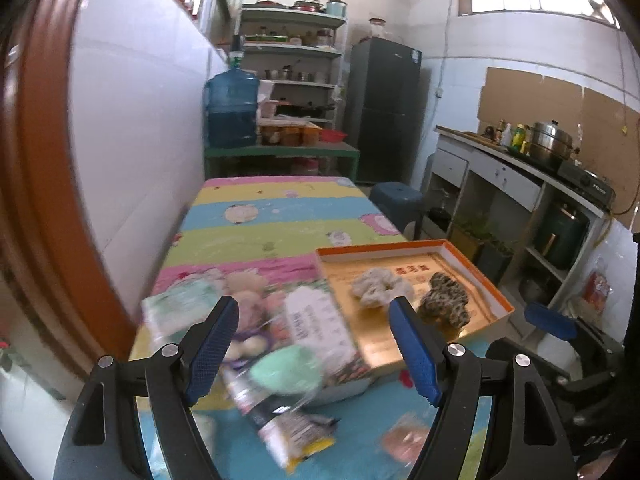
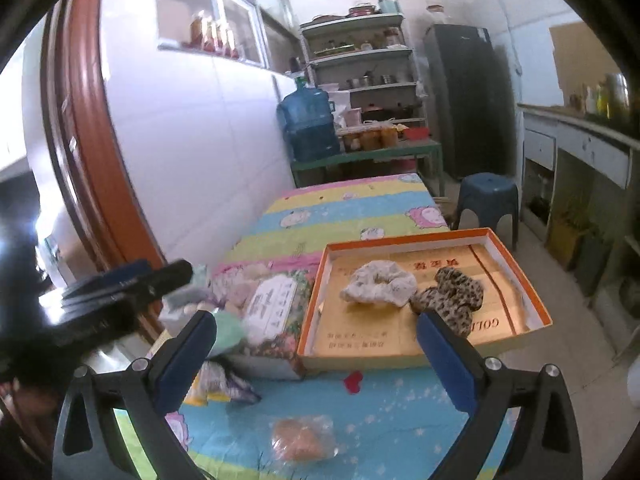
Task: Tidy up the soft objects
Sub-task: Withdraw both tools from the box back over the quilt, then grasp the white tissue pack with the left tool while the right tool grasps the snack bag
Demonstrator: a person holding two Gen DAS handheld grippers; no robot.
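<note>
An orange-rimmed box (image 1: 500, 300) (image 2: 536, 304) lies on the striped table. In it are a white scrunchie (image 1: 380, 286) (image 2: 380, 282) and a leopard-print scrunchie (image 1: 446, 300) (image 2: 454, 294). Left of the box is a pile of packaged soft items with a mint-green one (image 1: 286, 370) (image 2: 228, 330) and a flowered packet (image 1: 320, 328) (image 2: 272, 308). An orange item in clear wrap (image 2: 300, 440) (image 1: 404, 436) lies near the front. My left gripper (image 1: 314, 350) is open and empty above the pile. My right gripper (image 2: 316, 354) is open and empty above the box's near edge.
The table stands against a white wall on the left. A blue stool (image 2: 488, 200) stands at its far right. Beyond are a water jug (image 1: 230, 110), shelves, a fridge (image 1: 384, 108) and a counter (image 1: 520, 168) on the right.
</note>
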